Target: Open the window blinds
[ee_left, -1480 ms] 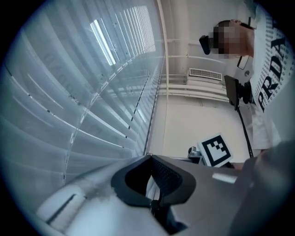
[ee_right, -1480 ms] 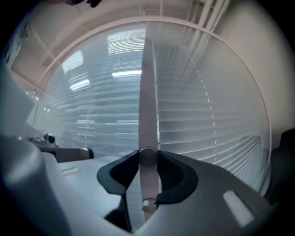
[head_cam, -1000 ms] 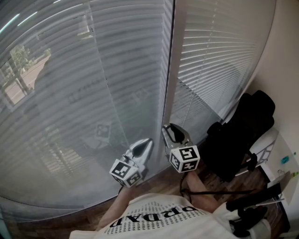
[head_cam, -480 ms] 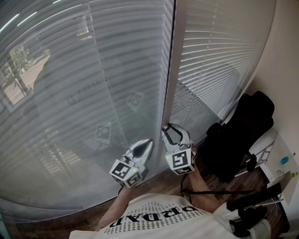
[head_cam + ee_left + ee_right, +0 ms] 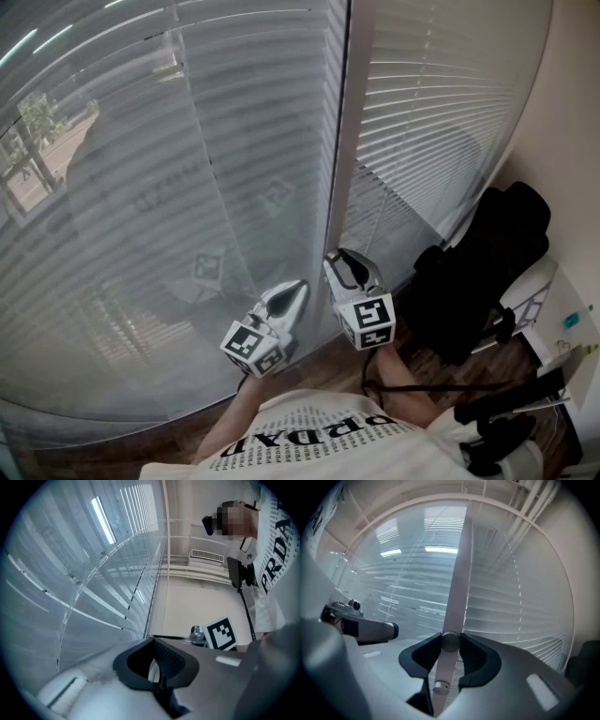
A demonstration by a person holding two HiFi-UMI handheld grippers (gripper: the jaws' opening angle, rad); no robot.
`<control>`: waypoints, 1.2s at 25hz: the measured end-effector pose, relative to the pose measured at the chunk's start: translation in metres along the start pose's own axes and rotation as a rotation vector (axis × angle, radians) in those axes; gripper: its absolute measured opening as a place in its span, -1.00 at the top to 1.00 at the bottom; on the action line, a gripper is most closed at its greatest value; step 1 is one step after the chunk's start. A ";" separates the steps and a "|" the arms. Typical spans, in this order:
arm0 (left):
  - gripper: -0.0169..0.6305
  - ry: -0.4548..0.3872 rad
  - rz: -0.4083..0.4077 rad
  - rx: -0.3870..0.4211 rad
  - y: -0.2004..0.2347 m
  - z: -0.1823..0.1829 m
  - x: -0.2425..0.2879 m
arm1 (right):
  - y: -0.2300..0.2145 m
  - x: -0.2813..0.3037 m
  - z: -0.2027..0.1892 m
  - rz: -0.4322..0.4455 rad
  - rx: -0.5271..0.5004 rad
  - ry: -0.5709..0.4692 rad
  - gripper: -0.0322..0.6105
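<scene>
Right gripper (image 5: 450, 645) clamps the round lower end of the blinds' tilt wand (image 5: 450, 640), beside the window mullion (image 5: 459, 573). Left gripper (image 5: 155, 666) pinches a thin pale cord (image 5: 152, 670), I think. Wand looks light, stiff, slick: hold there.

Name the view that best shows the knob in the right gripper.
Right gripper view: the knob sits large and centred, the right gripper shut on it. Head view hides it behind that gripper; left gripper view misses it.

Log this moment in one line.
left gripper: shut on pale cord | right gripper: shut on wand knob | left blind: slats part-open | right blind: slats closed
</scene>
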State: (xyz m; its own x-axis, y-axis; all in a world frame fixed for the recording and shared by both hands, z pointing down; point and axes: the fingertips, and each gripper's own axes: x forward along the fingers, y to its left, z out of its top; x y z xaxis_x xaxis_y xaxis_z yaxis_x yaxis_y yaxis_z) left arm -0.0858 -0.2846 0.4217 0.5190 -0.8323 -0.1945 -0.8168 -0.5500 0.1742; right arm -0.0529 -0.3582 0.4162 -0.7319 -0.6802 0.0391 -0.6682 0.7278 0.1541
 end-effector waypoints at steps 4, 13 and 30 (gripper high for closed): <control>0.96 0.002 -0.001 -0.003 -0.001 -0.001 0.000 | -0.001 0.000 -0.002 0.008 0.093 -0.006 0.49; 0.96 0.000 -0.003 -0.006 -0.001 -0.001 -0.002 | -0.002 0.000 -0.002 -0.007 0.115 -0.021 0.48; 0.96 0.008 -0.012 -0.008 -0.003 -0.001 -0.005 | 0.011 0.001 -0.001 -0.012 -0.452 0.059 0.47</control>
State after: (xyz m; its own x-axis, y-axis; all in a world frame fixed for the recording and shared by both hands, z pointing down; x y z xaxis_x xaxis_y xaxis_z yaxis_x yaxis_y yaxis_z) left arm -0.0855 -0.2788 0.4234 0.5311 -0.8261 -0.1885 -0.8083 -0.5607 0.1797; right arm -0.0606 -0.3514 0.4193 -0.7072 -0.7014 0.0891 -0.5415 0.6183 0.5697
